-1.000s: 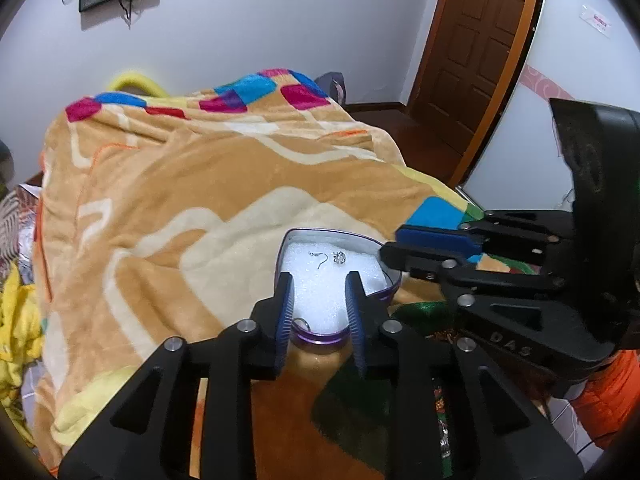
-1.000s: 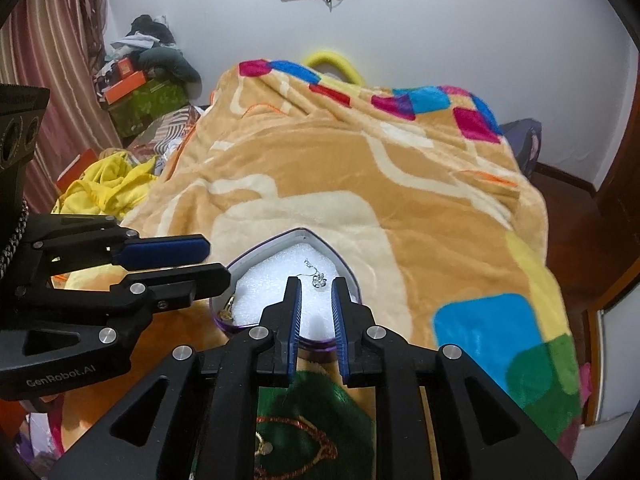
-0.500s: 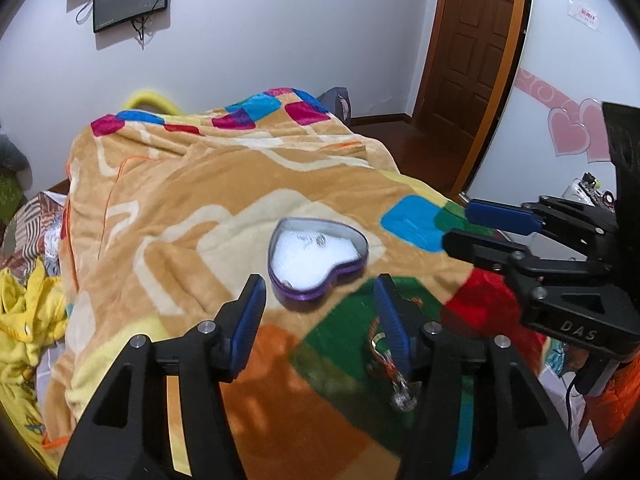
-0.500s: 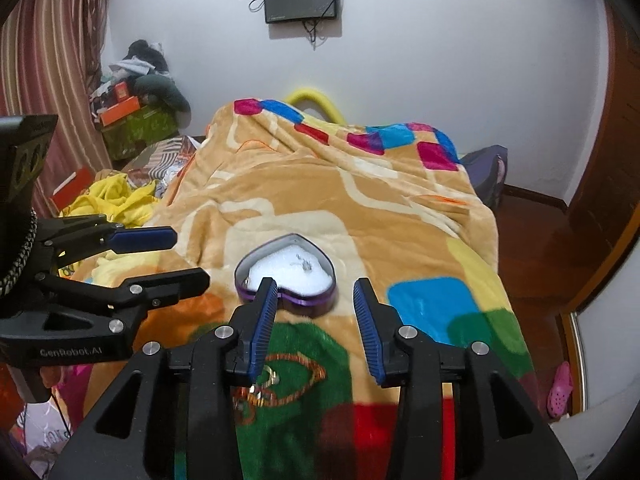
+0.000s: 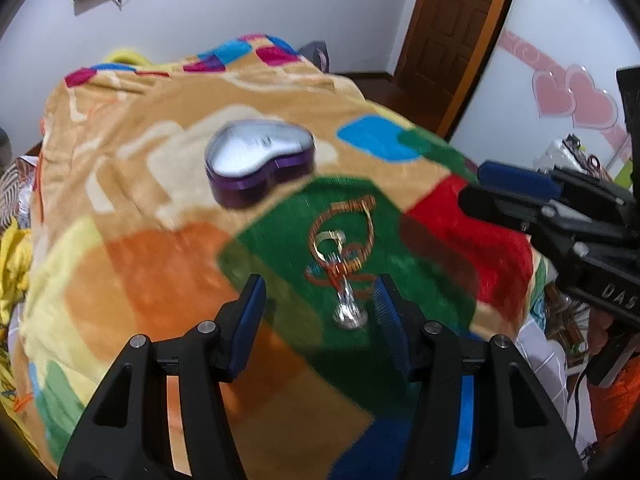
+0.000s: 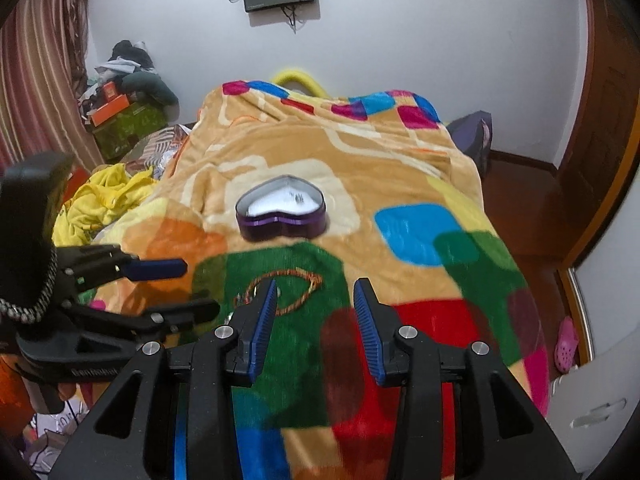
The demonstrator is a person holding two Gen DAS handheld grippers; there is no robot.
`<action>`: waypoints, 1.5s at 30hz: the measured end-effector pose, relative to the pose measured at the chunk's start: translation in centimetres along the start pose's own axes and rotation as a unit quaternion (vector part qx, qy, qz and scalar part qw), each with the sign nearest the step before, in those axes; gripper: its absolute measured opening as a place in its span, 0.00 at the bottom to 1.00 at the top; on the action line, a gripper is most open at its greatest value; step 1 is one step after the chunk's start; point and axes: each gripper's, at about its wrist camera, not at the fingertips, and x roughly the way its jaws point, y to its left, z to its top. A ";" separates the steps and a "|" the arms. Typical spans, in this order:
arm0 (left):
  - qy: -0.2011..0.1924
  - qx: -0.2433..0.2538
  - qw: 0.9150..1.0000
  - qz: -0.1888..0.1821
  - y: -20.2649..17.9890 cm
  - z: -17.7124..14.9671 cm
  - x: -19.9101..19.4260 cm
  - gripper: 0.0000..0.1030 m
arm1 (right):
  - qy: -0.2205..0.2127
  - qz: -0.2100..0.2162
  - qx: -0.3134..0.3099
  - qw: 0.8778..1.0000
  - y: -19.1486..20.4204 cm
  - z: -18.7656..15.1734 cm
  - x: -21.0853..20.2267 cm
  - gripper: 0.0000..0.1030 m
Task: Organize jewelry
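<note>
A purple heart-shaped box (image 5: 260, 164) with white lining stands on the blanket and holds small earrings (image 6: 298, 199). It also shows in the right wrist view (image 6: 282, 220). In front of it, on the green patch, lies an orange-gold necklace (image 5: 344, 236) with a gold ring (image 5: 330, 242) and a silver pendant (image 5: 350, 312). The necklace also shows in the right wrist view (image 6: 294, 290). My left gripper (image 5: 320, 304) is open and empty, just before the pendant. My right gripper (image 6: 316, 304) is open and empty, above the green and red patches, right of the necklace.
The colourful blanket (image 6: 400, 176) covers the bed. Yellow cloth (image 6: 108, 200) and piled clutter (image 6: 124, 104) lie at the left. A wooden door (image 5: 460, 32) and bare floor (image 6: 520, 200) are on the right. The bed's near edge drops off below the grippers.
Both grippers opened and pulled back from the heart box toward the near edge of the bed. The left gripper now hovers by the necklace. The earrings stay in the box.
</note>
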 end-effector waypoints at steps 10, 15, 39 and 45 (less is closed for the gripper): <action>0.020 0.001 1.000 -0.013 -0.9 -1.7 2.2 0.20 | 0.023 0.000 0.022 1.000 -0.6 -1.9 0.7 0.35; 0.007 -0.005 1.000 -0.009 -0.2 -1.4 1.7 0.20 | 0.036 0.009 0.032 0.999 -0.7 -1.9 2.0 0.35; -0.042 -0.060 0.997 0.019 5.0 0.7 -0.6 0.20 | 0.044 0.026 -0.005 0.999 0.5 0.4 7.6 0.07; -0.067 -0.056 0.996 0.026 5.0 1.6 -2.6 0.20 | 0.003 0.025 -0.008 1.000 0.6 1.9 4.6 0.06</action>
